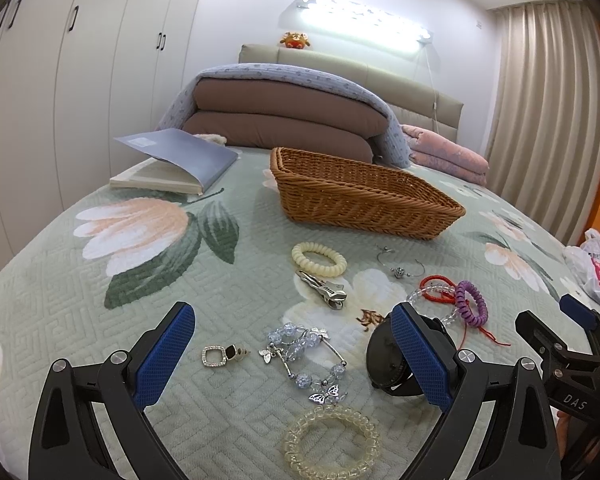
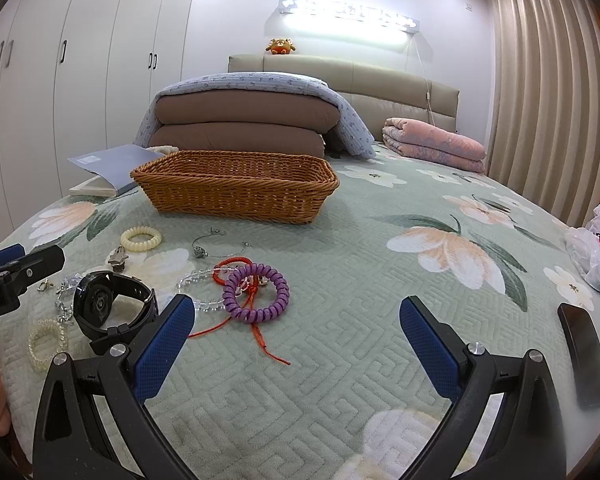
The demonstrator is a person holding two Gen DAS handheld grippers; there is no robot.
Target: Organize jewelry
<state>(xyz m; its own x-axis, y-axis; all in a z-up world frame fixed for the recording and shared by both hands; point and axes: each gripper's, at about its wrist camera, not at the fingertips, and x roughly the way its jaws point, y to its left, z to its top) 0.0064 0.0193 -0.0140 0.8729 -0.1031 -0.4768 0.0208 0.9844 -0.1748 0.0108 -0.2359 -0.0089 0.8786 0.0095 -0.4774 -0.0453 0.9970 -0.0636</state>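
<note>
Hovering low over floral bedspread (image 1: 80,300), left gripper (image 1: 292,354) with fingers wide apart, nothing held; blue bead bracelet (image 1: 304,356) between the pads, square pendant (image 1: 216,355) near left pad, black watch (image 1: 384,356) touching right pad. Clear coil tie (image 1: 332,444) nearest, cream coil tie (image 1: 319,258) and silver clip (image 1: 326,289) farther, wicker basket (image 1: 364,196) far centre. Right gripper (image 2: 296,346) also spread, empty, over bare quilt; purple coil tie (image 2: 258,293) with red cord (image 2: 256,328) just beyond left pad. Book (image 1: 176,164) far left, phone (image 2: 584,348) right.
</note>
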